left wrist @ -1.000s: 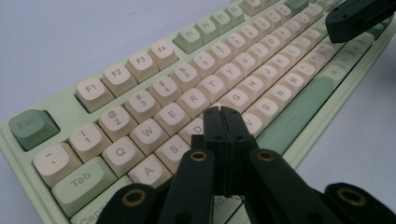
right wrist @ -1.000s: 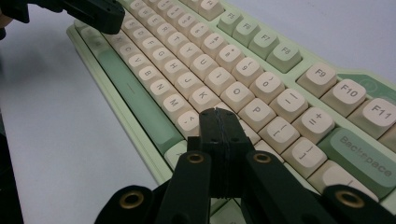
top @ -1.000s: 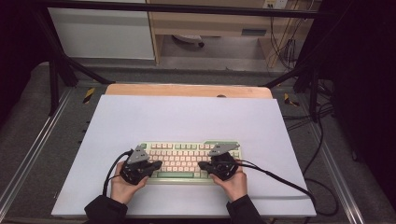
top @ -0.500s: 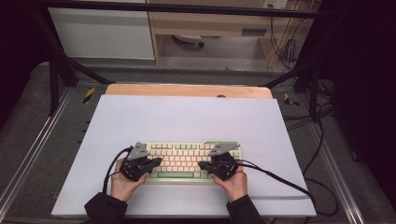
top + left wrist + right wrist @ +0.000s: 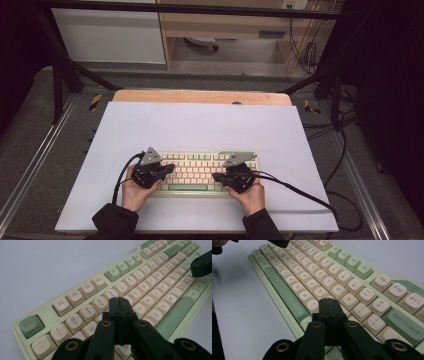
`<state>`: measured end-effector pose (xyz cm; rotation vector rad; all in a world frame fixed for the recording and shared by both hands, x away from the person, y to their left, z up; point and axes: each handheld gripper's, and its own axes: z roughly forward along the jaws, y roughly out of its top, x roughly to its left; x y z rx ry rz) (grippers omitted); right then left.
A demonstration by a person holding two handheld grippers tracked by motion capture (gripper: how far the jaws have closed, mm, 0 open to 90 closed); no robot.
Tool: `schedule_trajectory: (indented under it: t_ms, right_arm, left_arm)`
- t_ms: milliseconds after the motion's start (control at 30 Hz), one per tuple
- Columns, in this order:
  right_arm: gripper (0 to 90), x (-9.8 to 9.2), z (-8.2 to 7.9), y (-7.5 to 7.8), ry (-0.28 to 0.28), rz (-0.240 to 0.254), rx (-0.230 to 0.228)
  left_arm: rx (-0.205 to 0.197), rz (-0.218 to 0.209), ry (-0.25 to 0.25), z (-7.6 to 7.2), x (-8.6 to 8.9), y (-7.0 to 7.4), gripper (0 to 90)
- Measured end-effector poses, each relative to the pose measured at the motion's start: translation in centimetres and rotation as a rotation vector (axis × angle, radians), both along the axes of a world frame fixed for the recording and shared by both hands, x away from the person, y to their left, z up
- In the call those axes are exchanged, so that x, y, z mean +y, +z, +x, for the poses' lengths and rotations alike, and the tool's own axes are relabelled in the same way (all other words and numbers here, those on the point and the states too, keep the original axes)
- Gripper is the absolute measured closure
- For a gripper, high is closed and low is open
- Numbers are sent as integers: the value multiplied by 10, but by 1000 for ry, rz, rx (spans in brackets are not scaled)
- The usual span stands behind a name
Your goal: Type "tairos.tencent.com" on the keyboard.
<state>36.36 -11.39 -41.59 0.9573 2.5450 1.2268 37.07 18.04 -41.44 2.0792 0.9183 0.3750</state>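
Green-cream keyboard (image 5: pixel 200 170): left gripper (image 5: pixel 119 301) & right gripper (image 5: pixel 329 302) hovering w/ jaws together, holding nothing; tap one key, straight down.

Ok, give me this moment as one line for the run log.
left gripper: shut, tips over left keys | right gripper: shut, tips over right keys | keyboard: flat on white table, near edge | nothing held

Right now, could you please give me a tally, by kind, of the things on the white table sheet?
Keyboard: 1, pale green with cream keys
Left gripper: 1, jaws shut over the left keys
Right gripper: 1, jaws shut over the right keys
Hands: 2, left hand and right hand
Total: 5
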Motion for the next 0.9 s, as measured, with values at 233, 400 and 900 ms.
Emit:
schedule_trajectory:
  t_ms: [233,400,900]
  right_arm:
    - [900,0,0,0,0,-1,1]
    - [900,0,0,0,1,-1,-1]
    - [900,1,0,-1,2,-3,1]
  left_arm:
    - [3,15,20,7,-1,-6,900]
    - [6,21,23,9,-1,-10,900]
    - [12,36,22,10,-2,-16,900]
